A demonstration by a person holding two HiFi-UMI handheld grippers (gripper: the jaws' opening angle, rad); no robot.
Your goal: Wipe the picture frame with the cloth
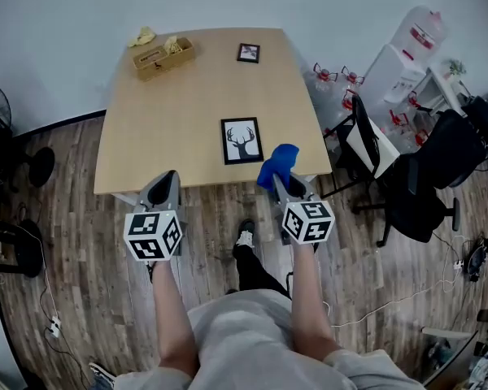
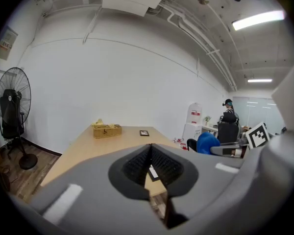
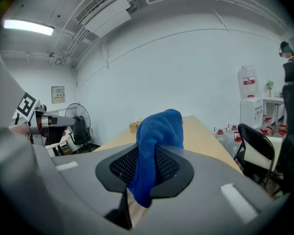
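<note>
The cloth (image 1: 278,162) is clenched in the right gripper (image 1: 281,182), the left gripper (image 1: 167,177) is closed empty, and the frame (image 1: 241,140) is yet to be reached.

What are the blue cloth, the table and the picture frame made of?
The blue cloth: soft woven fabric, probably; its surface looks nubbly and it droops. The table: pale wood or wood-look laminate, smooth and matte. The picture frame: thin black rim, plastic or painted wood; I cannot tell which.
</note>
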